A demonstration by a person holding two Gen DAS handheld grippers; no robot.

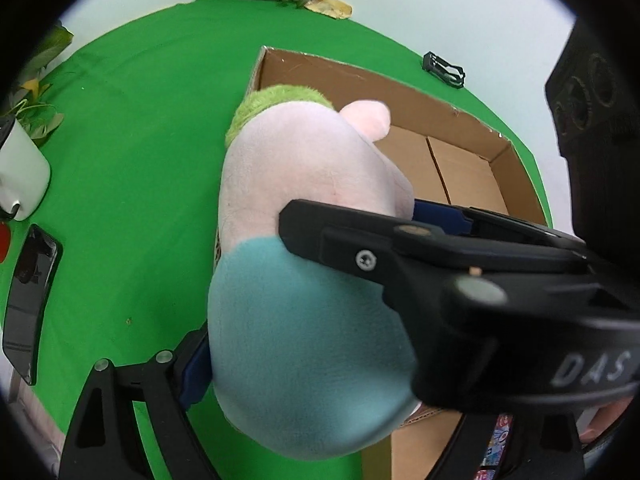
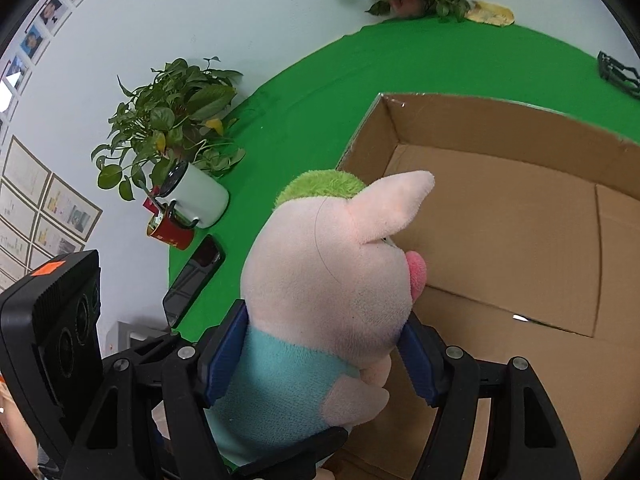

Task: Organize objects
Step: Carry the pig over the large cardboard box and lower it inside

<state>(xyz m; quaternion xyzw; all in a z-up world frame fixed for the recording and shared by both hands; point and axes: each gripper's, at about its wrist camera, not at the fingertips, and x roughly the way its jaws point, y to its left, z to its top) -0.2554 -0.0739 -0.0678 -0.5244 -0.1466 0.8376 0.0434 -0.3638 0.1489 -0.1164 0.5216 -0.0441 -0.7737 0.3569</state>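
A plush pig (image 2: 320, 272) with a green cap, pink head and teal shirt hangs over the left wall of an open cardboard box (image 2: 500, 240), snout toward the inside. My right gripper (image 2: 320, 356) is shut on it, a blue pad on each side at the neck. In the left wrist view the plush pig (image 1: 304, 280) fills the middle, with the cardboard box (image 1: 472, 168) behind. My left gripper (image 1: 320, 360) straddles the teal body; its left pad (image 1: 194, 376) lies beside the fabric without denting it, and its other finger is hidden. The right gripper's finger (image 1: 352, 248) crosses in front.
A green cloth (image 1: 140, 160) covers the round table. At the left stand a white mug (image 2: 200, 196), a red mug (image 2: 168, 232) and a black phone (image 2: 192, 280), by a potted plant (image 2: 168, 128). A black wire clip (image 1: 444, 70) lies behind the box. The box holds nothing.
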